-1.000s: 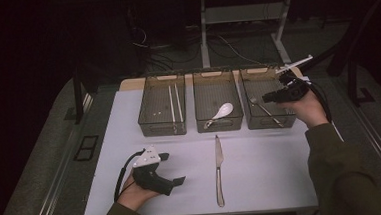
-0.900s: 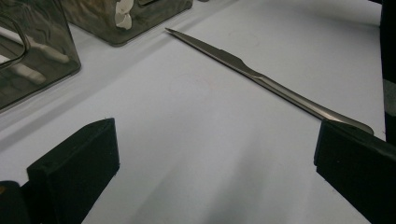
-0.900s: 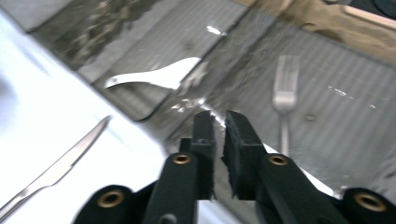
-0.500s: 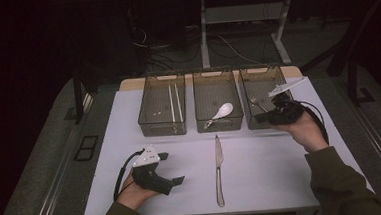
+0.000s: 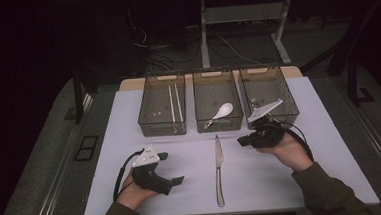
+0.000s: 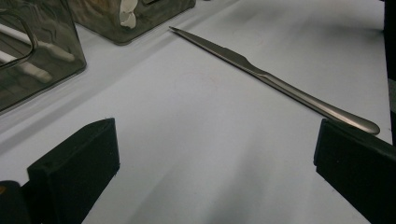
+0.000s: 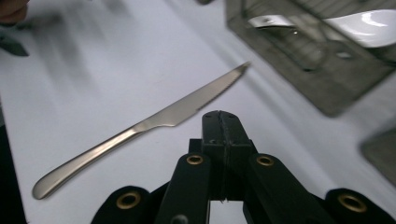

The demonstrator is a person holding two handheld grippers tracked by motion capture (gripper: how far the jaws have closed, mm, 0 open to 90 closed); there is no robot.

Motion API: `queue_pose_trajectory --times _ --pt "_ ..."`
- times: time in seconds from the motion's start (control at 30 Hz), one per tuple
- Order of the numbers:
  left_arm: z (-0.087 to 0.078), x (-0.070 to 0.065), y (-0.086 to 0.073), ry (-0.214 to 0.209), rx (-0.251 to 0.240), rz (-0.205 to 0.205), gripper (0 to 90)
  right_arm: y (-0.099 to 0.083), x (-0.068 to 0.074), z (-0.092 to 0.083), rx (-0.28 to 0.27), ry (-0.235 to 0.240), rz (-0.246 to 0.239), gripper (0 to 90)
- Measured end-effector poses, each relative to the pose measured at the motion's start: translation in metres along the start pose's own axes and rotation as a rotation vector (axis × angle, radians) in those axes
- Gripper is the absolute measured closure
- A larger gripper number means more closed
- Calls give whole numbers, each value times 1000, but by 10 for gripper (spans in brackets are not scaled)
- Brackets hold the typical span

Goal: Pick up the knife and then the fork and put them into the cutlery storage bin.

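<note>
On the white mat (image 5: 129, 116), the knife (image 5: 219, 170) lies lengthwise at the middle, tip toward the far bins and handle toward the near edge, touched by neither gripper. Just right of its blade, the right gripper (image 5: 242, 141) has its jaws pressed together on nothing, having just been closing, and points left at the knife. Near the left corner, the left gripper (image 5: 170, 168) rests with jaws wide and empty, the knife well to its right.
</note>
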State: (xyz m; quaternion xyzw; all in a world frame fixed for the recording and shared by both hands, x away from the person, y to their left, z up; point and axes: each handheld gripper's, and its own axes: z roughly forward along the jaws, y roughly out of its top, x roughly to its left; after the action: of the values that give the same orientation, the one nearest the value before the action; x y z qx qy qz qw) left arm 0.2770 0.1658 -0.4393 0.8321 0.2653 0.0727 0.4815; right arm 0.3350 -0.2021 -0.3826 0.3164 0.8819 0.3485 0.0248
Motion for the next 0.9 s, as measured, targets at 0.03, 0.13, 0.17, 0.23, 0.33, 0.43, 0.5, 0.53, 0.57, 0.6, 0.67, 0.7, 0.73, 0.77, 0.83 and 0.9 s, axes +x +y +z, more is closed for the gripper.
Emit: queue_pose_trajectory --times 0.03,0.13,0.17,0.23,0.33,0.43,0.5,0.53,0.57,0.6,0.67,0.7,0.73,0.77,0.83,0.9 --pt "0 0 0 -1 2 0 0 0 3 2 7 3 -9 893" --pt "-1 0 0 0 1 5 0 -1 14 9 17 25 -30 893" --pt "-1 0 0 -1 2 7 0 -1 18 11 21 31 -37 894" --pt "-1 0 0 -1 3 3 0 -2 26 17 26 54 -54 893" --pt "0 0 0 -1 0 6 0 -1 39 23 36 89 -73 893" --pt "0 0 0 -2 1 1 0 0 51 30 49 105 -94 893" --pt "0 -1 0 -3 1 3 0 1 57 34 54 119 -124 893" --pt "0 -1 0 -3 0 2 0 2 60 36 57 126 -129 893" --pt "0 -1 0 -3 -1 2 0 2 62 38 62 128 -154 893" --pt "0 0 0 -4 -1 1 0 3 66 39 61 135 -158 893" --pt "0 0 0 -4 -1 1 0 4 71 42 65 143 -174 893" --pt "0 0 0 -4 -1 1 0 4 74 44 70 150 -180 893" --pt "0 -1 0 -4 -1 1 0 4 76 47 73 152 -199 893" --pt "0 -1 0 -4 -2 1 0 4 79 50 81 159 -204 893" --pt "0 -1 0 -2 -5 -4 0 4 84 55 93 167 -218 893" --pt "0 -1 0 -1 -5 -3 0 4 88 60 109 174 -230 893"
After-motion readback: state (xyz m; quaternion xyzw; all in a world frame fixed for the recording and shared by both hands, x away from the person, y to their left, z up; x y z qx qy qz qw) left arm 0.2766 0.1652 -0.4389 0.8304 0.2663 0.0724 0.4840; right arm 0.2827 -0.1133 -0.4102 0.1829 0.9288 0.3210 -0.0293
